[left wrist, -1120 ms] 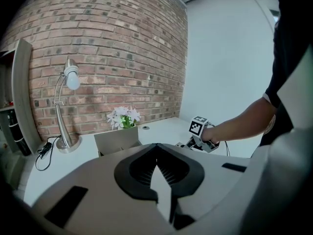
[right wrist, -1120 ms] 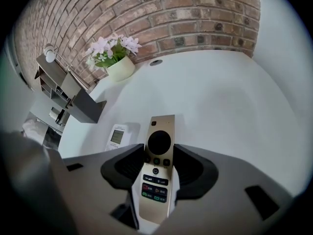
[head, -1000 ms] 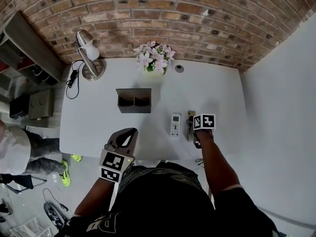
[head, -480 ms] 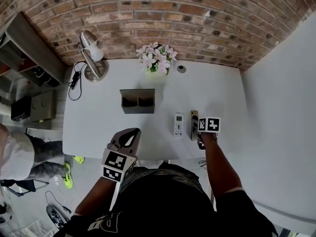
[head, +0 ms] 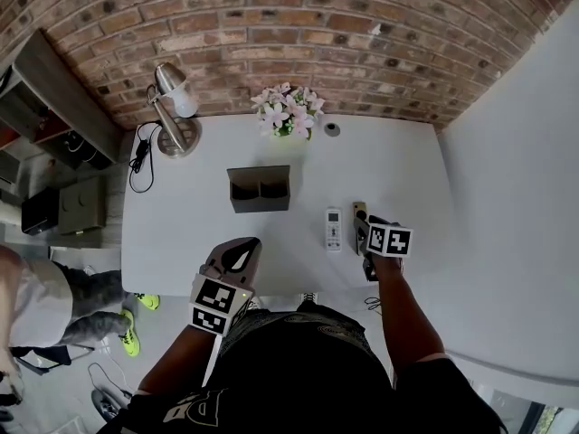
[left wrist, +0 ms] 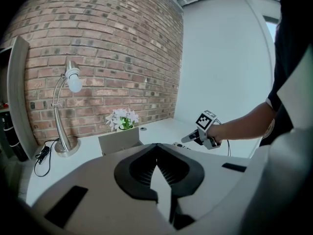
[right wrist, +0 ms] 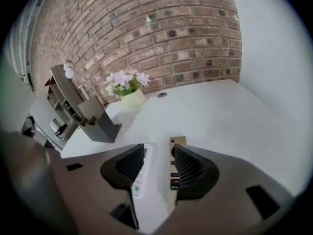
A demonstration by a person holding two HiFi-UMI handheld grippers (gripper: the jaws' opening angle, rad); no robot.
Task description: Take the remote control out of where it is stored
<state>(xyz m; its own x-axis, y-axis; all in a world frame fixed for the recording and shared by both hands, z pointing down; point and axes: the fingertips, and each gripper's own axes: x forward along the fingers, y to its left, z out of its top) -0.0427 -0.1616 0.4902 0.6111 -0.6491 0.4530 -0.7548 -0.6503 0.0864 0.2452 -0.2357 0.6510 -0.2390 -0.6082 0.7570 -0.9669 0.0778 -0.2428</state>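
In the head view, the white remote control (head: 334,229) and the tan remote control (head: 359,212) are seen lying flat on the desk (head: 181,229), apart from the grey holder (head: 261,188). The right hand-held gripper (head: 365,229) is held over the tan one.

In the left gripper view, the left hand-held gripper (left wrist: 157,145) is seen pressed together on nothing.

In the right gripper view, the jaws are spread and nothing is pinched. Both remotes are judged light, rigid and smooth, and best taken across the long sides at mid-length.
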